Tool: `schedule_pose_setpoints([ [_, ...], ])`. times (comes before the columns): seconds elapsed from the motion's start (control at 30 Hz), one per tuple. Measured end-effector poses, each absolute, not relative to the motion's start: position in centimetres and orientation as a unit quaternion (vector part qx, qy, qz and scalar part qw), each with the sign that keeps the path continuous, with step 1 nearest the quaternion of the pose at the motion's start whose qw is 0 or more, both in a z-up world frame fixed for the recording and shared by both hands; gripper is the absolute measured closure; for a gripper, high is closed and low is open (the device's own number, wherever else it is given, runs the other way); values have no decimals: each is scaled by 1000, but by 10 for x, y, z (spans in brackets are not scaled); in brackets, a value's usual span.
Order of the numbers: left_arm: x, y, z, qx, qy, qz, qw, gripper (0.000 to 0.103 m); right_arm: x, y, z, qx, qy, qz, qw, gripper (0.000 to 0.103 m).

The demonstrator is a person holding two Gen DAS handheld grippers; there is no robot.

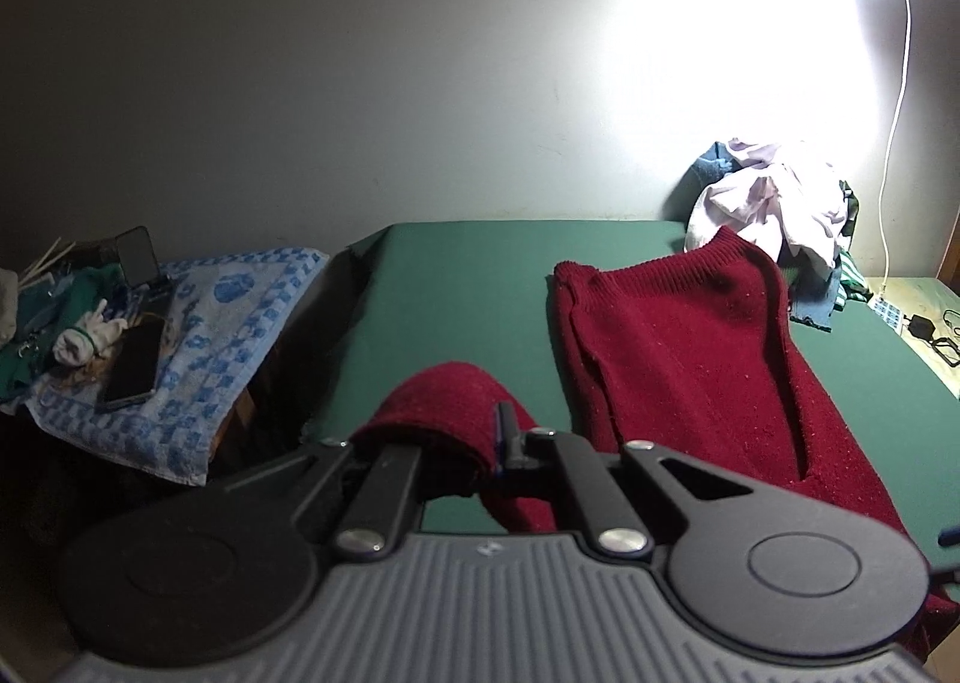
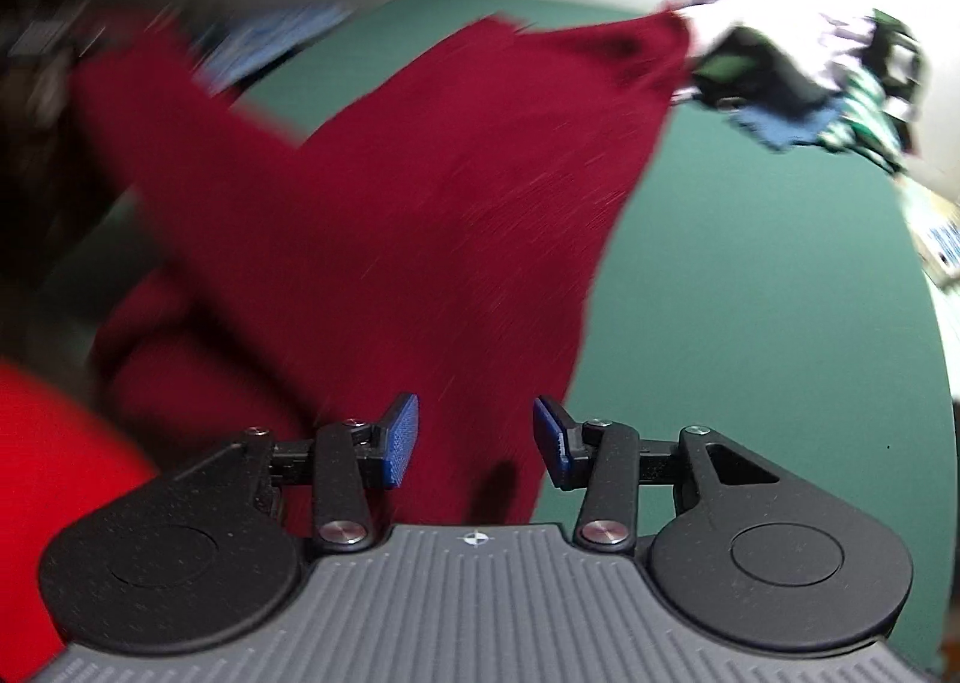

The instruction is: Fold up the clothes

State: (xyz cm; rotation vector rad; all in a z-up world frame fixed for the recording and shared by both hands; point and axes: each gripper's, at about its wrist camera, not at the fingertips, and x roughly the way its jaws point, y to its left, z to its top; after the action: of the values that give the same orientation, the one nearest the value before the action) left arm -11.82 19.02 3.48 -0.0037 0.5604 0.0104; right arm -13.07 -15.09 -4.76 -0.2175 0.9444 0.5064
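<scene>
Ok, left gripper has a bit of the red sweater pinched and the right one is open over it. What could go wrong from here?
1. The left gripper pinches only a small fold of the red sweater; a pull could slip it free.
2. The sweater's far hem touches the clothes pile; dragging may snag it.
3. The right gripper is open, holding nothing, and its view is blurred, so its grab may land badly.

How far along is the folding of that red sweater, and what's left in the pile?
Early. Done: the red sweater is laid out on the green table. In hand: the left gripper is shut on a sleeve-like part of it, lifted off the table; the right gripper hovers open above the sweater. Left: the folds themselves, then the crumpled pile of clothes by the wall.
</scene>
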Motion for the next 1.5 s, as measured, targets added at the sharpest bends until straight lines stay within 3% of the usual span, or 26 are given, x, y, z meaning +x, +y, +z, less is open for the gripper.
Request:
schedule_pose_setpoints([
  [0.13, -121, 192, 40, -4, 265, -4, 964, 101, -136, -143, -63, -148, 473, 229, 838, 62],
  [0.17, -121, 193, 42, -4, 263, -3, 965, 101, -133, -143, -66, -146, 481, 225, 835, 68],
  [0.2, -122, 193, 43, -3, 263, 0, 965, 101, -130, -143, -66, -143, 486, 228, 831, 85],
  [0.23, -123, 194, 44, -2, 263, 5, 965, 100, -128, -143, -64, -141, 491, 238, 826, 94],
  [0.37, -132, 196, 45, 6, 272, 25, 962, 100, -124, -138, -58, -201, 507, 286, 788, 94],
  [0.5, -142, 192, 35, 31, 304, 43, 951, 100, -108, -134, -48, -249, 513, 332, 752, 87],
  [0.57, -144, 190, 24, 43, 328, 55, 942, 100, -84, -141, -23, -213, 481, 350, 775, 77],
  [0.63, -144, 189, 13, 47, 348, 64, 934, 100, -50, -149, -3, -167, 426, 341, 821, 47],
  [0.7, -144, 183, 8, 52, 354, 70, 931, 100, -10, -148, 3, -138, 374, 289, 870, 35],
  [0.83, -144, 176, 9, 49, 357, 75, 930, 100, 79, -122, -14, -102, 324, 188, 921, 56],
  [1.03, -148, 175, 18, 43, 357, 105, 927, 98, 178, -80, -56, -161, 278, 114, 940, 61],
  [1.23, -152, 171, 20, 28, 358, 129, 924, 97, 216, -65, -82, -227, 272, 64, 933, 63],
  [1.27, -152, 171, 20, 26, 359, 131, 924, 97, 219, -65, -85, -232, 273, 60, 932, 65],
  [1.33, -152, 173, 19, 19, 360, 135, 923, 97, 220, -70, -87, -226, 278, 56, 932, 89],
  [1.37, -151, 174, 19, 16, 361, 137, 922, 97, 220, -73, -86, -218, 277, 56, 934, 93],
  [1.5, -150, 179, 21, 8, 358, 141, 923, 97, 207, -80, -70, -182, 250, 64, 949, 97],
])
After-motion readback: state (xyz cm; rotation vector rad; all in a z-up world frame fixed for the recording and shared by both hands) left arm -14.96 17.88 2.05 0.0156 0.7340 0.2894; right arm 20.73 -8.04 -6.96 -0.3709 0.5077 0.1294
